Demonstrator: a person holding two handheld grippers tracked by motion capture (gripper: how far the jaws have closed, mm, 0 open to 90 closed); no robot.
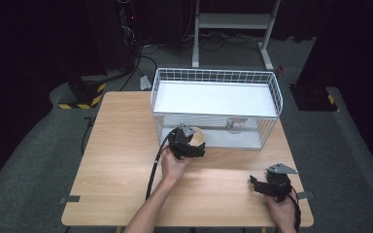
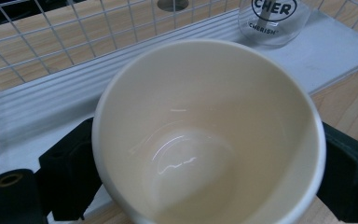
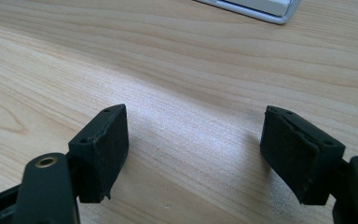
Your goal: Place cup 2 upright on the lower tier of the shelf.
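A cream cup [image 1: 197, 136] [image 2: 209, 116] is gripped at its sides by my left gripper [image 1: 189, 144] [image 2: 209, 175], its mouth tipped toward the camera. It sits at the front left of the white wire rack [image 1: 213, 97], above the edge of the rack's white base [image 2: 51, 116]. A clear glass [image 1: 235, 125] [image 2: 272, 18] with black lettering stands on that base farther in, under the shelf. My right gripper [image 1: 258, 183] [image 3: 196, 154] rests low over the table's front right corner, open, with bare wood between its pads.
The wooden table [image 1: 121, 160] has free room to the left and in front of the rack. The rack's upper shelf [image 1: 213, 99] is bare. Cables and a metal stand [image 1: 233, 22] lie on the floor beyond the table.
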